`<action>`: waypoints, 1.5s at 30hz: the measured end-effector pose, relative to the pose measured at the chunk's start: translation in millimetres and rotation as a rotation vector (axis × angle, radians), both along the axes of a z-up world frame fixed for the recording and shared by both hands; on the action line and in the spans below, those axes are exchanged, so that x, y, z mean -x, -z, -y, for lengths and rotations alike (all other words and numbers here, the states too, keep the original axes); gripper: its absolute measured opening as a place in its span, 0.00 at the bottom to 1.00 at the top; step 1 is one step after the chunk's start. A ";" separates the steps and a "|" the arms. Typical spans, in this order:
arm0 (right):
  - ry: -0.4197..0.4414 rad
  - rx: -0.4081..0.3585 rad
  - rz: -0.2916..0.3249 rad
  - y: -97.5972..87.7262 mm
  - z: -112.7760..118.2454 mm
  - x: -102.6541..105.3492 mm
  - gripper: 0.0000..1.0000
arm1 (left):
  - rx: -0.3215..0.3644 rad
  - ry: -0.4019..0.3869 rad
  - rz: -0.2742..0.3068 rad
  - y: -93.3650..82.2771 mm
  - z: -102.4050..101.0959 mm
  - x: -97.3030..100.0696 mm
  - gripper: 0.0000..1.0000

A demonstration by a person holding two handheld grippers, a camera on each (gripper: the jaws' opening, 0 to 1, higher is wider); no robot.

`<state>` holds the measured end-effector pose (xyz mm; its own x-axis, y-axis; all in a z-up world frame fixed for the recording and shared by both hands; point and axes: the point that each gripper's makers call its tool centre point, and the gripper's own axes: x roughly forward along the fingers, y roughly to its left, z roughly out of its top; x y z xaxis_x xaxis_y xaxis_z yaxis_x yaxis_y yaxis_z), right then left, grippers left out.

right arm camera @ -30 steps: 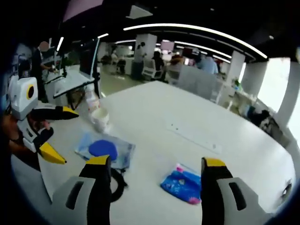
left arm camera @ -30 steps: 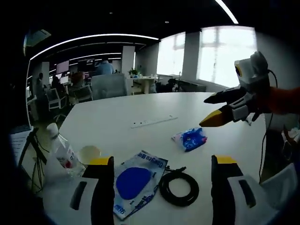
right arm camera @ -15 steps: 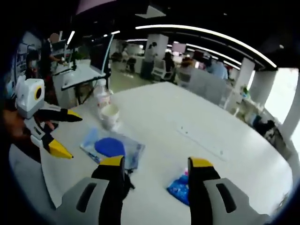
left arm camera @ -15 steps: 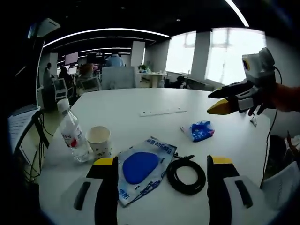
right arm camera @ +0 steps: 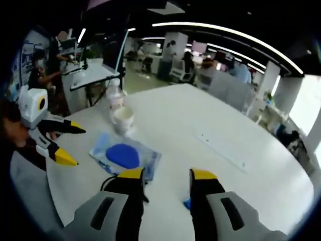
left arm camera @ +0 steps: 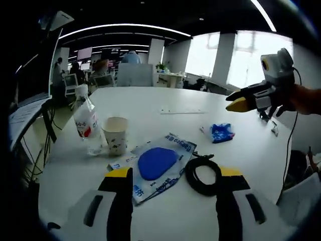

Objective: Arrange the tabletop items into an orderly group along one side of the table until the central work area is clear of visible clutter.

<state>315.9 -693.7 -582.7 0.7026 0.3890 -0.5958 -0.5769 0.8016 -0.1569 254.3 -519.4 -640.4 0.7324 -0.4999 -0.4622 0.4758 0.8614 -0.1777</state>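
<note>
Left claw (left arm camera: 171, 175), jaws apart, frames the blue packet (left arm camera: 159, 165) at lower centre; right claw (right arm camera: 166, 175), jaws narrowly apart, approaches the counter (right arm camera: 210, 125), holding nothing.

My left view: low over tabletop (left arm camera: 150, 105), facing windows. My right view: higher, facing office. Shared: blue packet (left arm camera: 158, 165) (right arm camera: 124, 156), paper cup (left arm camera: 116, 141) (right arm camera: 122, 120).

Counted on counter (left arm camera: 150, 103): one water bottle (left arm camera: 86, 122), one paper cup (left arm camera: 116, 141), one blue-printed pouch (left arm camera: 159, 164), one coiled black cable (left arm camera: 203, 175), one small blue packet (left arm camera: 221, 132).
</note>
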 end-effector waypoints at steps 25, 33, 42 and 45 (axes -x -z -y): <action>-0.053 -0.037 -0.106 40.0 -22.4 -14.6 0.21 | 0.005 -0.124 -0.077 25.8 -29.4 -4.1 0.58; -0.077 -0.041 -0.154 59.3 -26.0 -22.0 0.16 | -0.037 -0.134 -0.111 35.8 -36.8 -9.1 0.55; -0.073 -0.059 -0.192 78.7 -28.3 -29.9 0.16 | -0.046 -0.141 -0.144 50.9 -39.9 -20.3 0.50; -0.073 -0.056 -0.207 86.6 -27.1 -29.3 0.15 | -0.051 -0.135 -0.165 59.0 -38.7 -22.0 0.49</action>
